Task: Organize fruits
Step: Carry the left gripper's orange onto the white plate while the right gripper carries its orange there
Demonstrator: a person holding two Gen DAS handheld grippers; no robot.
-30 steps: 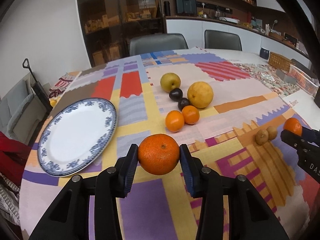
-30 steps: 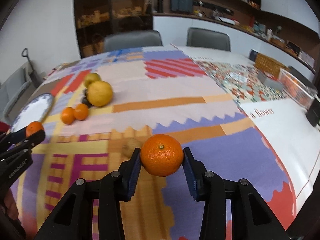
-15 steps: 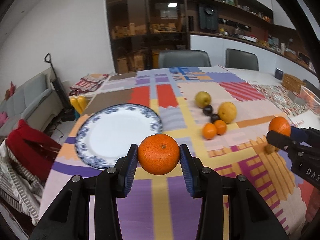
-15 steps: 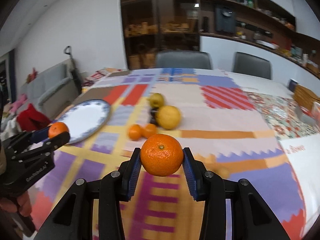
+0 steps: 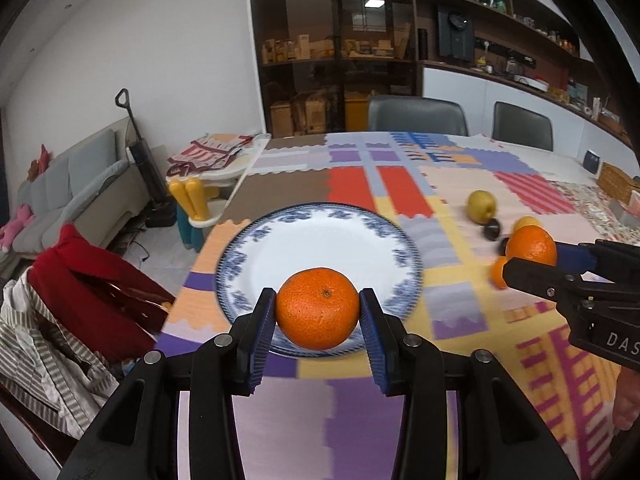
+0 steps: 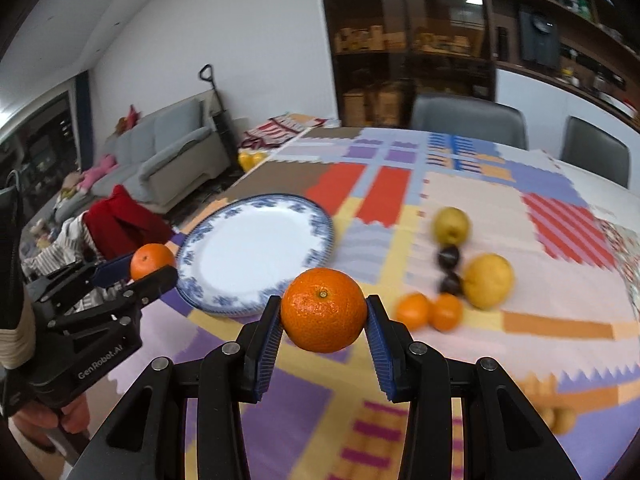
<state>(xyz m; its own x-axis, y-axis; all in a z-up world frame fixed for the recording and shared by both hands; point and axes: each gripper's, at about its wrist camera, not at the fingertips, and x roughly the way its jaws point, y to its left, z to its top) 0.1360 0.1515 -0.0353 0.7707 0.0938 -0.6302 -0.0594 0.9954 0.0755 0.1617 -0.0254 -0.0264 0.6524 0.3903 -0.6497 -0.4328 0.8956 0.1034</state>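
My left gripper [image 5: 318,316] is shut on an orange [image 5: 317,308] held above the near rim of a blue-and-white plate [image 5: 288,248]. My right gripper [image 6: 323,318] is shut on a second orange [image 6: 323,309], to the right of the plate [image 6: 256,252] and above the patchwork cloth. Each gripper shows in the other's view: the right one [image 5: 532,258] at the right edge, the left one [image 6: 150,264] at the plate's left rim. On the cloth lie a pear [image 6: 451,224], two dark plums [image 6: 448,257], a large yellow citrus [image 6: 488,280] and two small oranges [image 6: 414,310].
A patchwork tablecloth [image 5: 400,188] covers the table. Two small brown fruits [image 6: 554,420] lie near the right front edge. Grey chairs [image 5: 416,116] stand at the far side. A chair with red and striped clothing [image 5: 72,304] stands left of the table, with a sofa [image 6: 160,160] behind it.
Both grippers have swung left with their oranges still held. The plate now lies directly ahead of the left gripper, and the fruit pile has shifted to the right in both views.
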